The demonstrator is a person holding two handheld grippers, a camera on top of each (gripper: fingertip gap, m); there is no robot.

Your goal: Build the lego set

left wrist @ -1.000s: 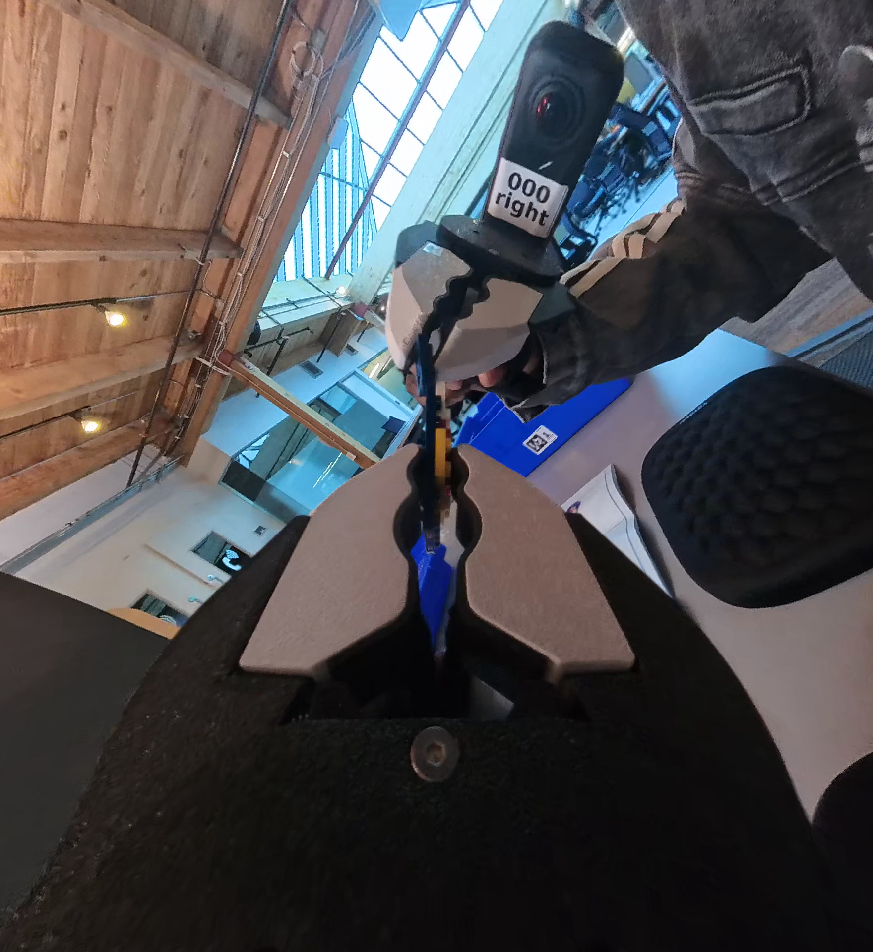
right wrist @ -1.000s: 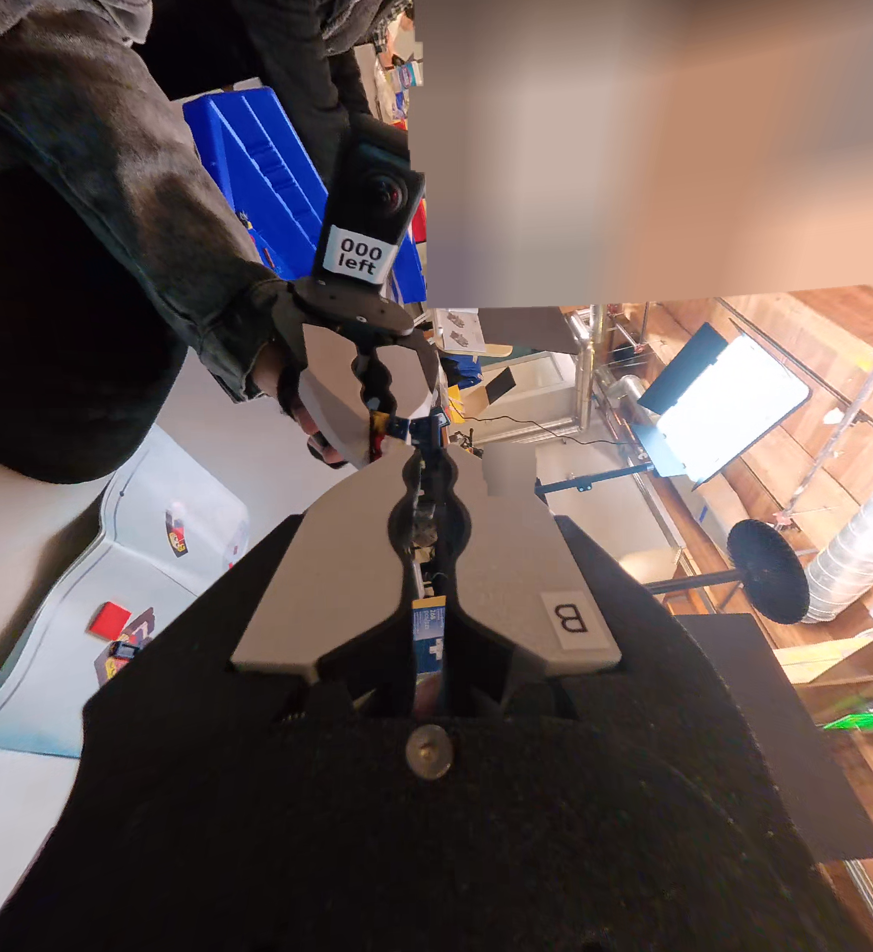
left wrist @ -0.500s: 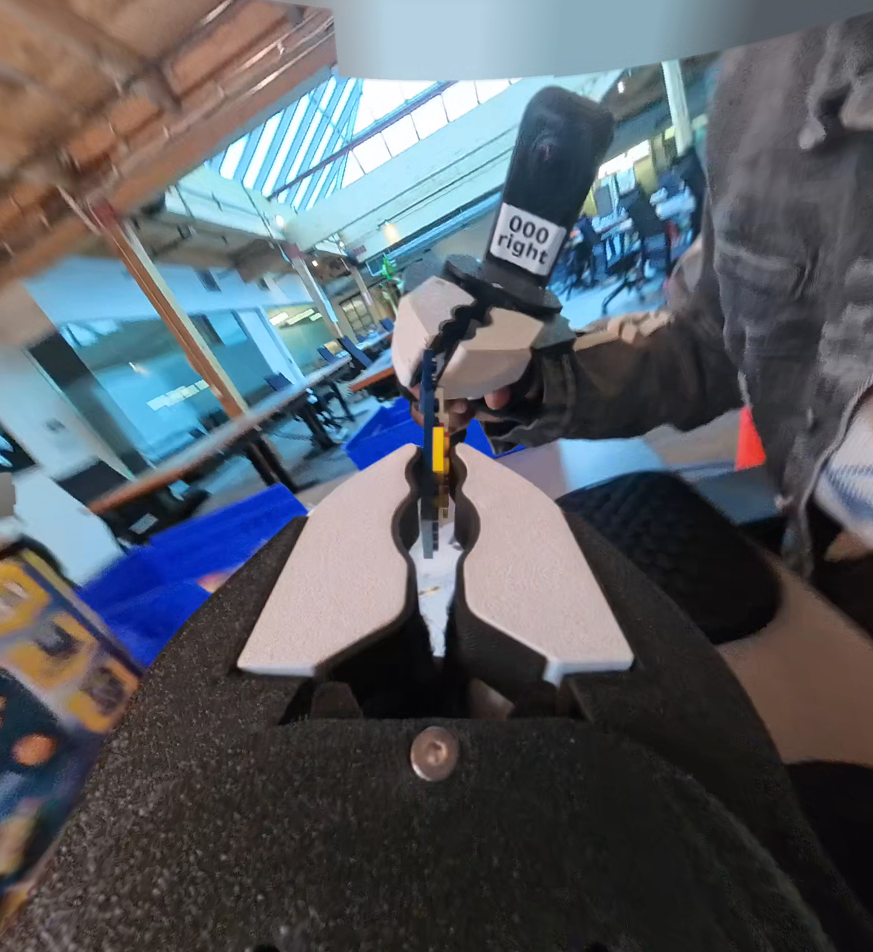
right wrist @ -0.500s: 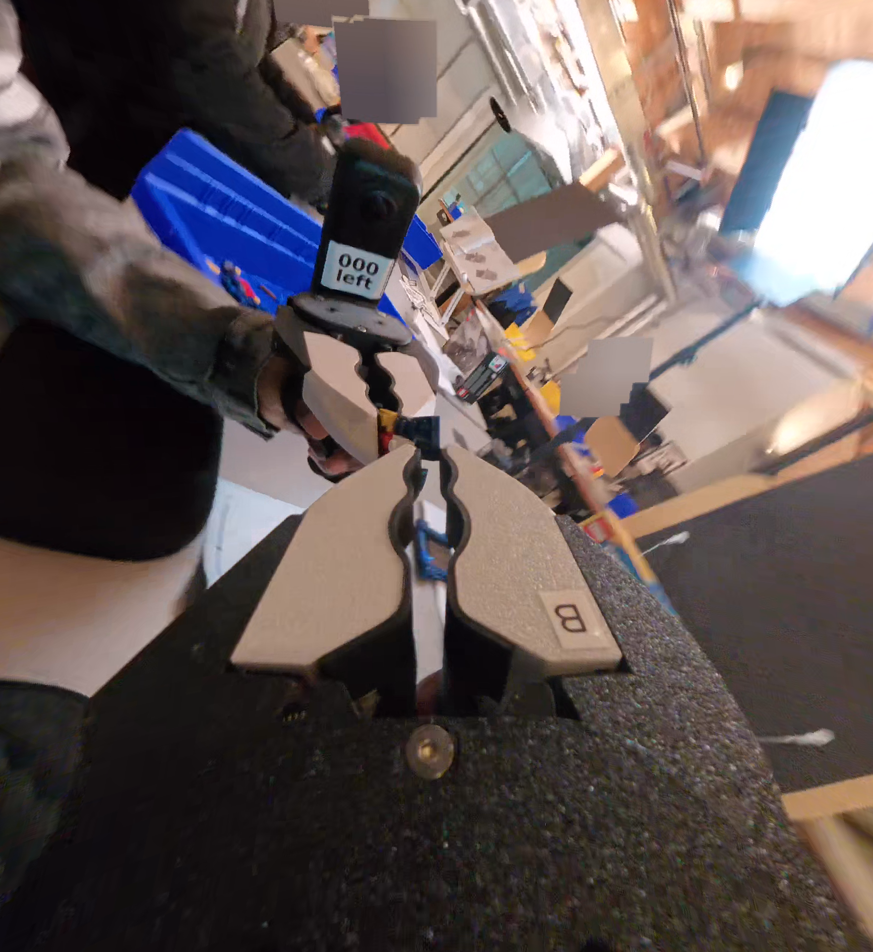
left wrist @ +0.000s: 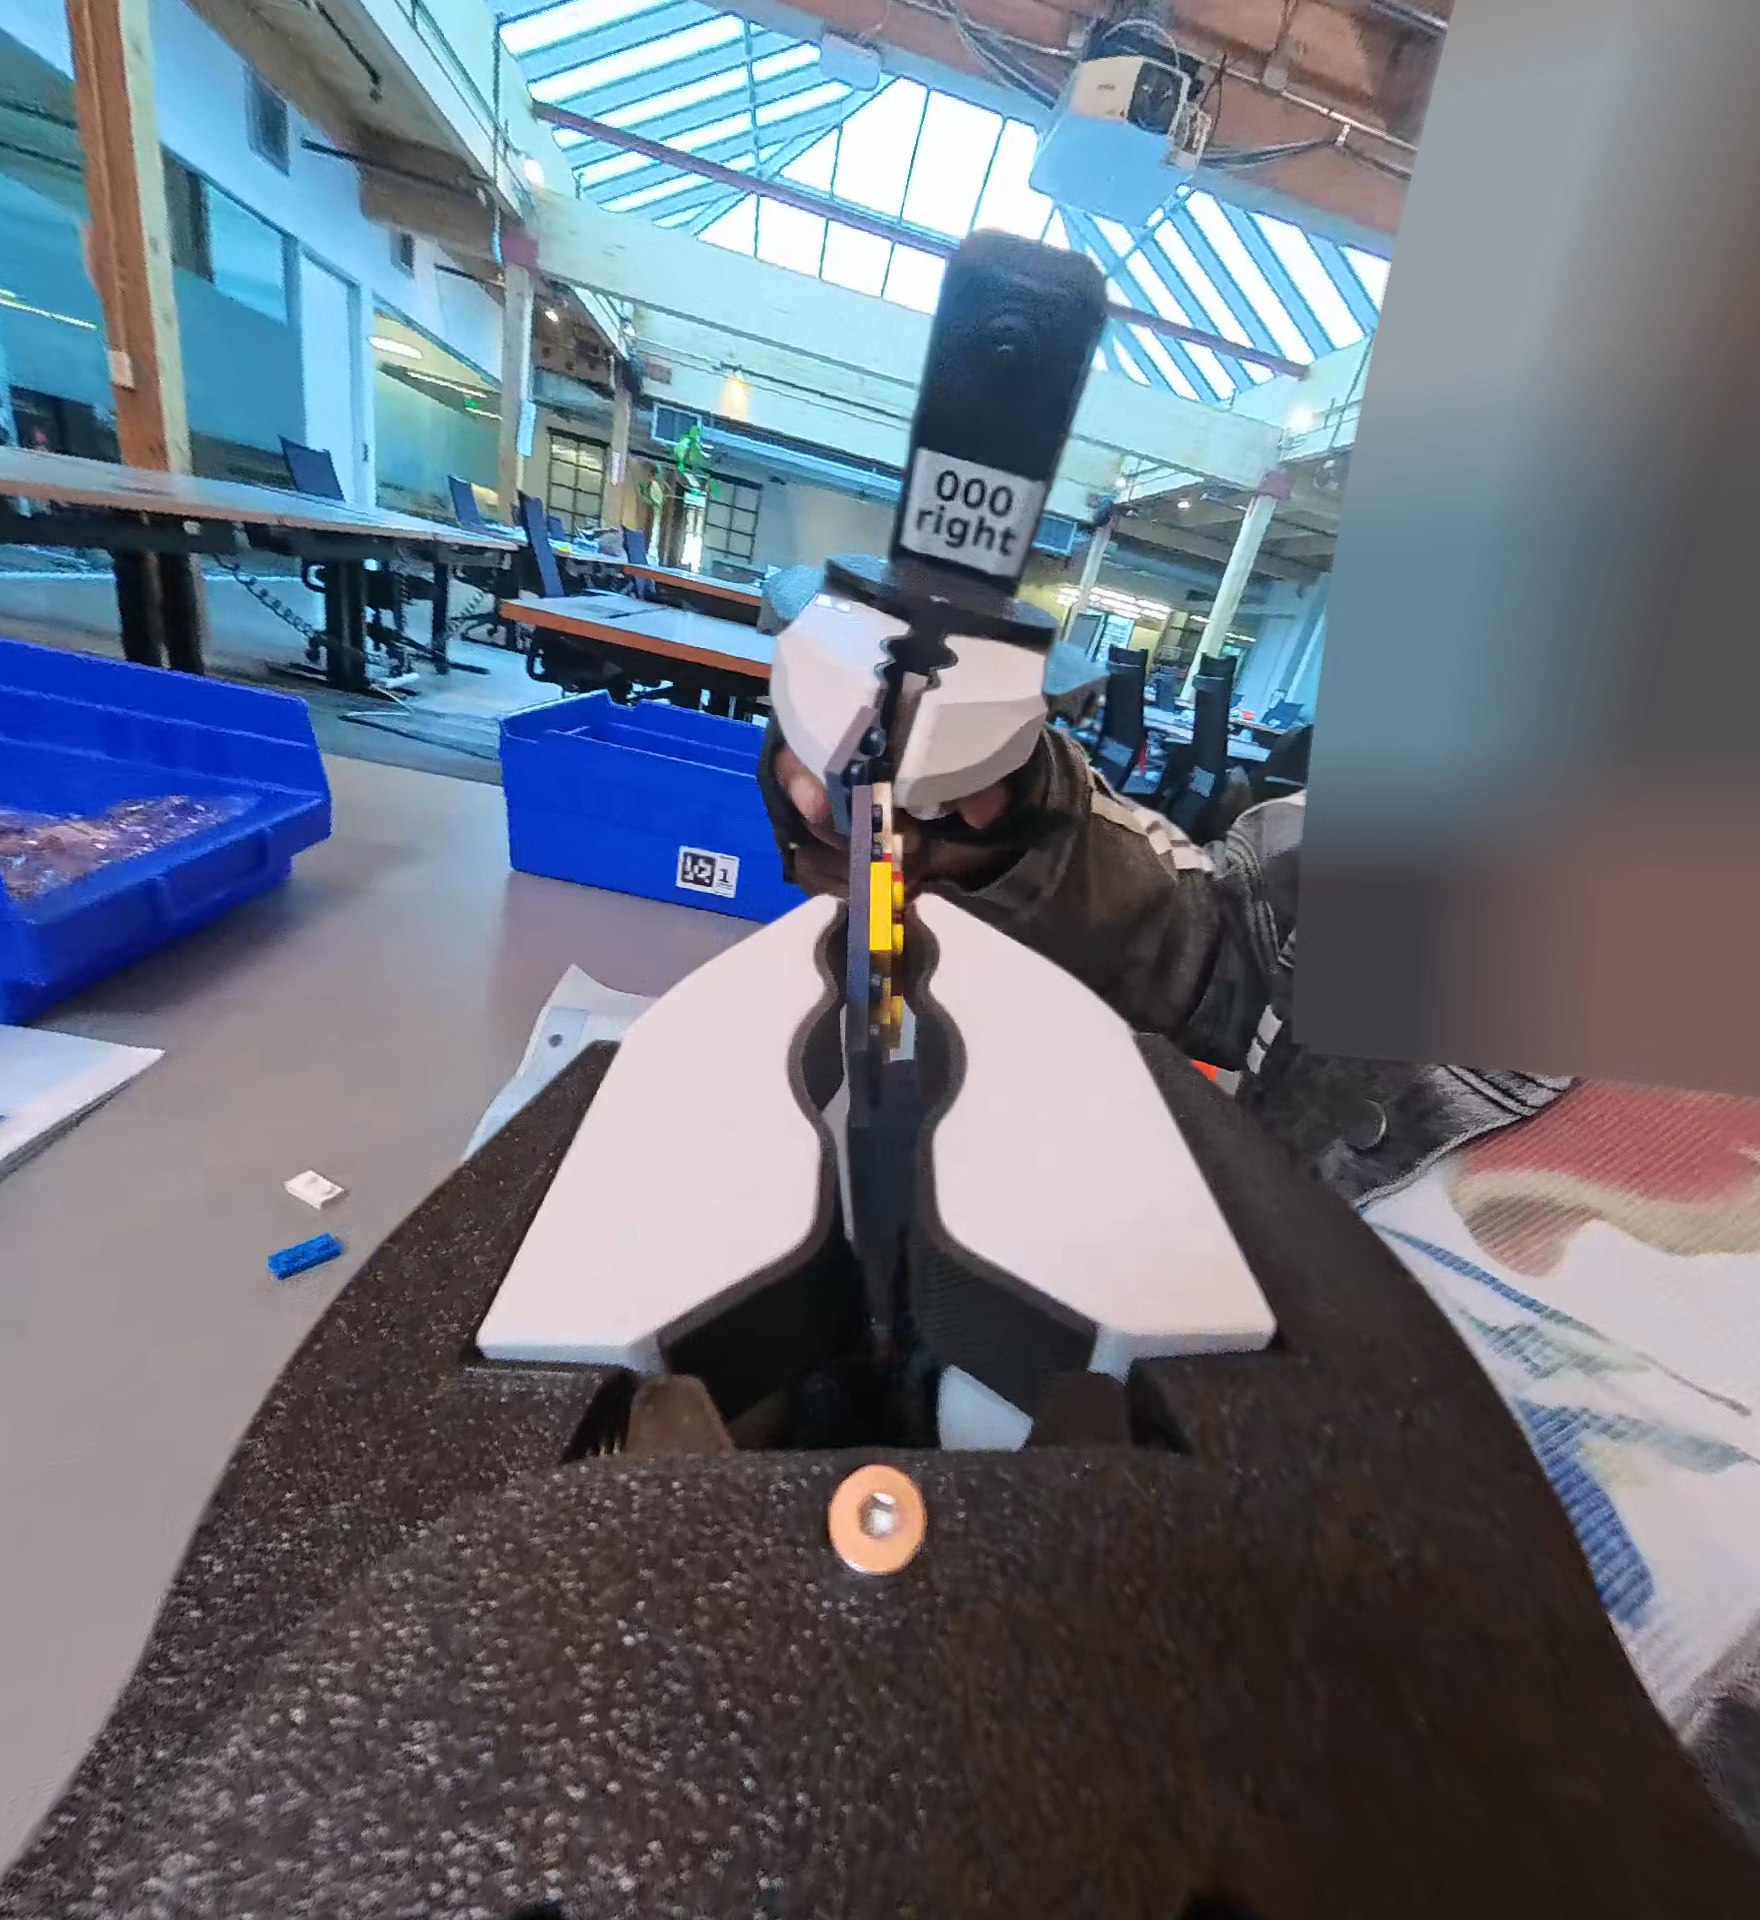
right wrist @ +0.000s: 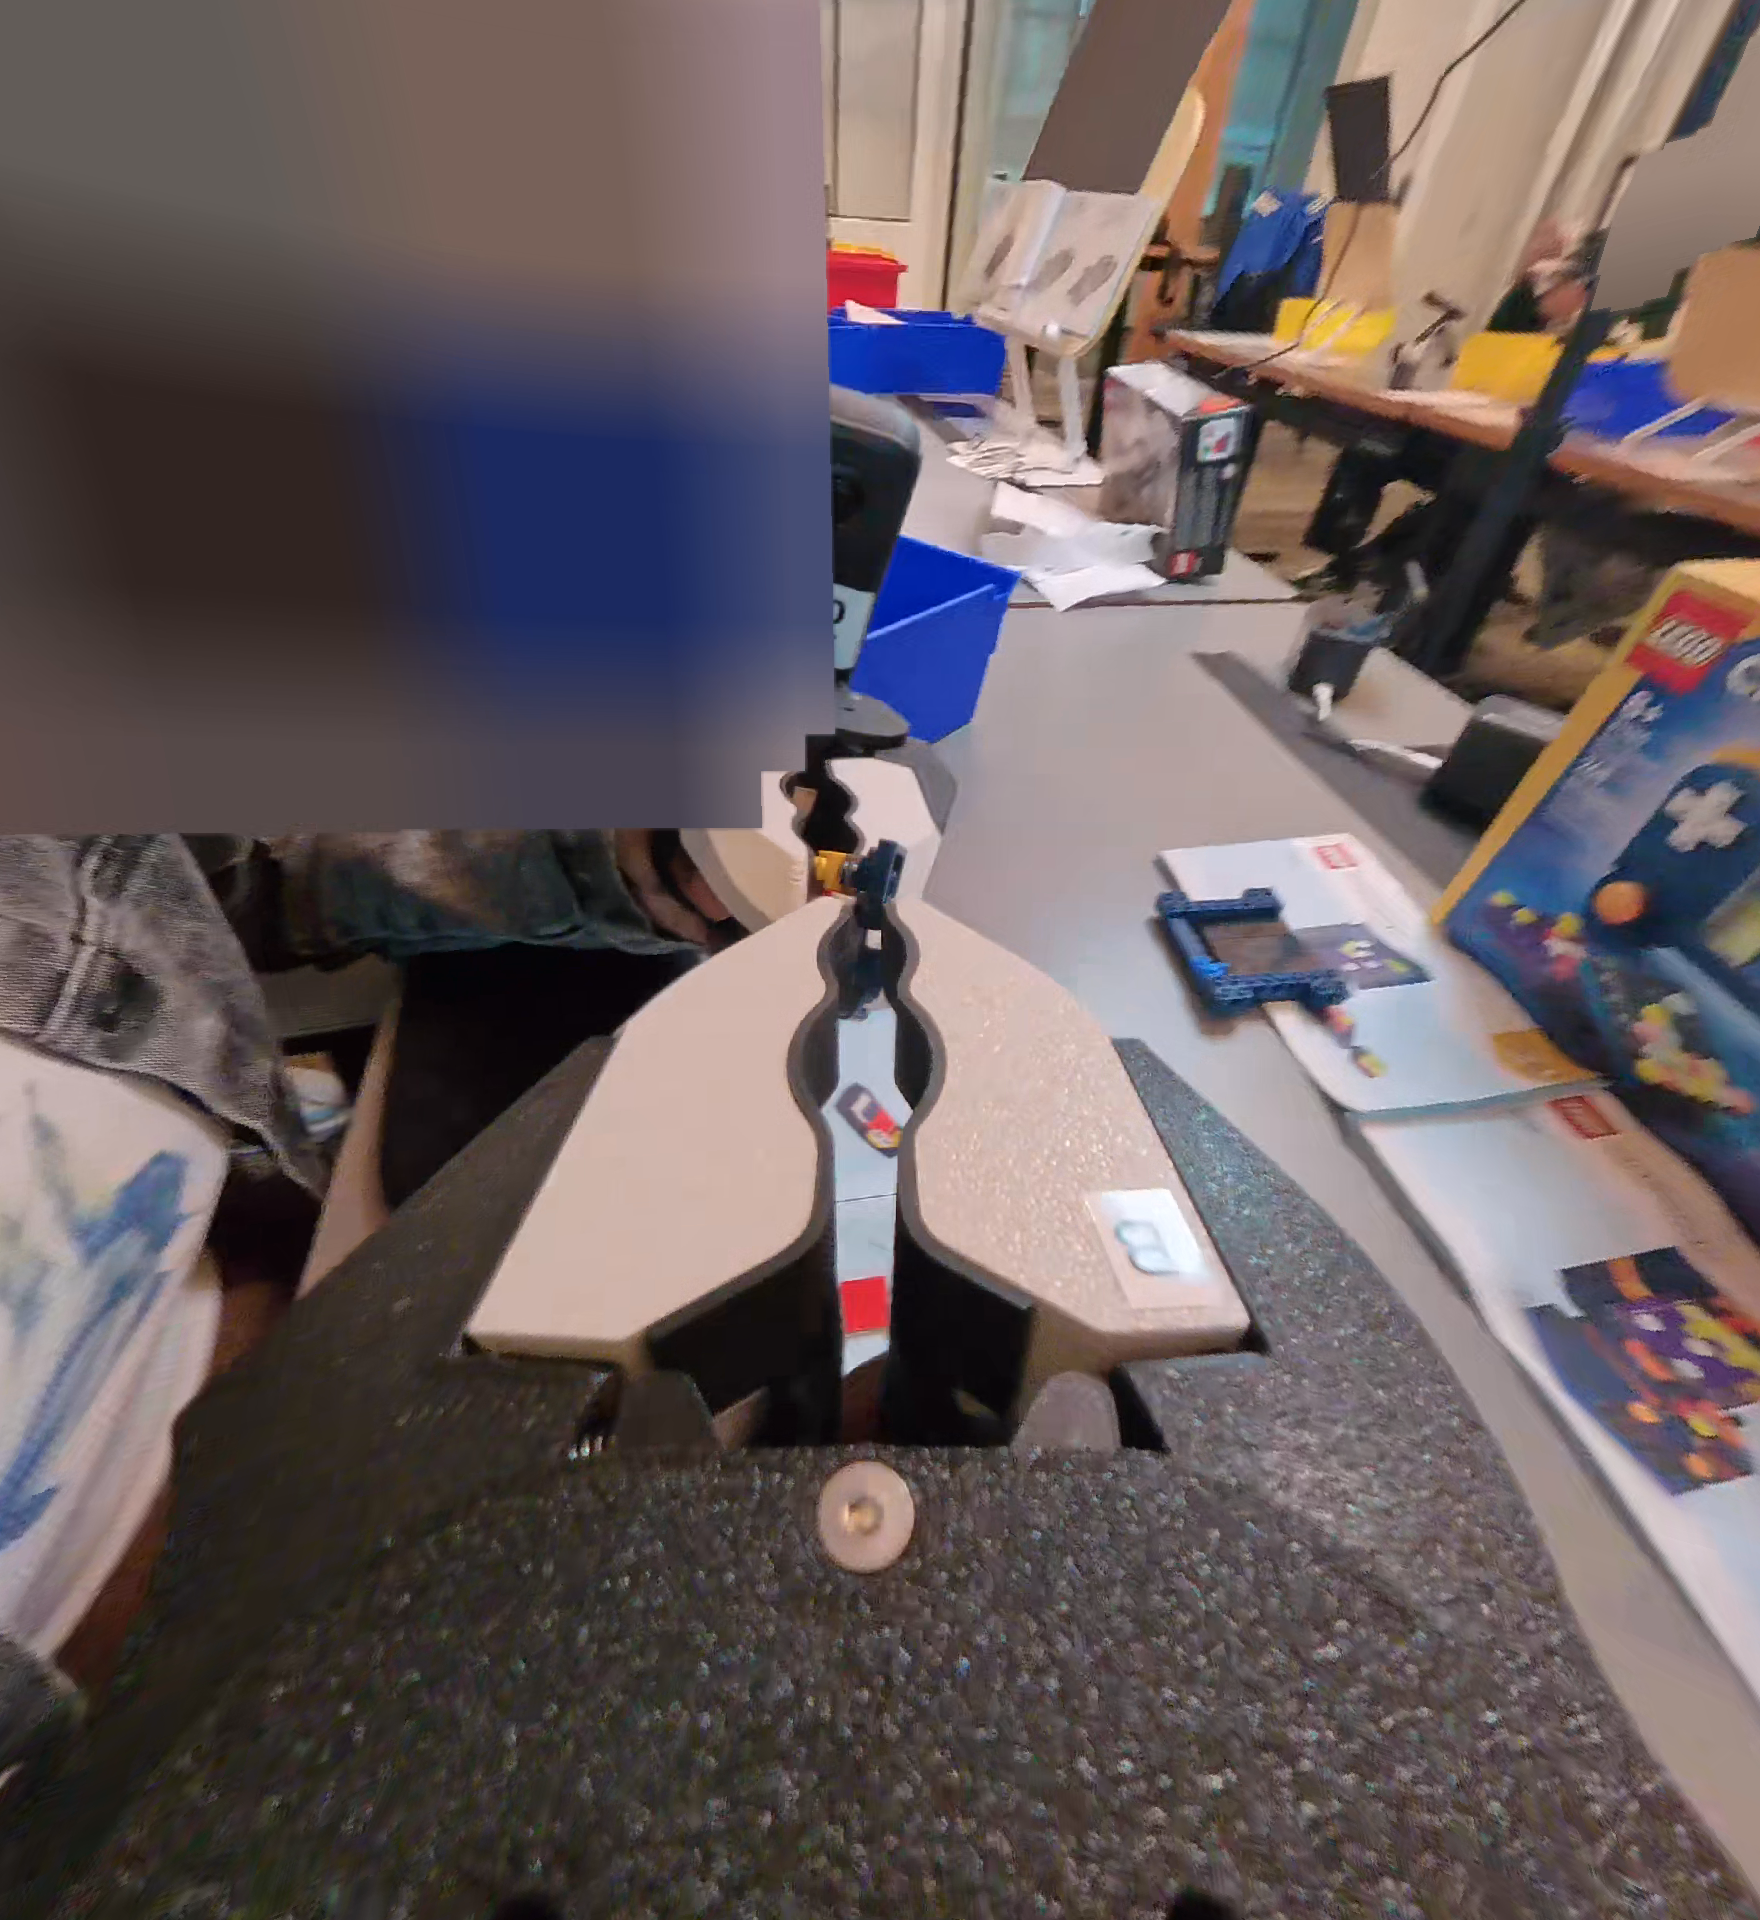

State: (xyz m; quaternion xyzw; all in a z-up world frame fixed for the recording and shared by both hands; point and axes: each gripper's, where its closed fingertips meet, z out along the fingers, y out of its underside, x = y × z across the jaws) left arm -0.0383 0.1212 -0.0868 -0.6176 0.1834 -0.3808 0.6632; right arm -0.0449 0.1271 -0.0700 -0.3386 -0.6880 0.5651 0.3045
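Note:
In the left wrist view my left gripper (left wrist: 876, 920) is shut on a thin dark blue plate with yellow bricks (left wrist: 884, 914), seen edge on and sticking out past the fingertips. My right gripper (left wrist: 881, 743) faces it tip to tip, and a small dark blue piece (left wrist: 848, 774) at its tips meets the plate's far end. In the right wrist view my right gripper (right wrist: 860, 920) is shut on that dark blue piece (right wrist: 871, 961). The left gripper (right wrist: 834, 821) is just beyond it, with a yellow brick (right wrist: 830, 868) showing. A blurred patch hides part of it.
Two blue bins (left wrist: 637, 800) (left wrist: 76, 821) stand on the grey table. A loose blue plate (left wrist: 304, 1255) and a white piece (left wrist: 315, 1190) lie at the left. A toy set box (right wrist: 1686, 883), open booklets (right wrist: 1375, 1039) and a blue frame build (right wrist: 1240, 945) are at the right. Only a small space, under 4 cm, lies between the two pairs of fingers.
Both views swung down from the ceiling to table level while the grippers stayed tip to tip. The right fingers, slightly apart half a second ago, have closed on the dark blue piece.

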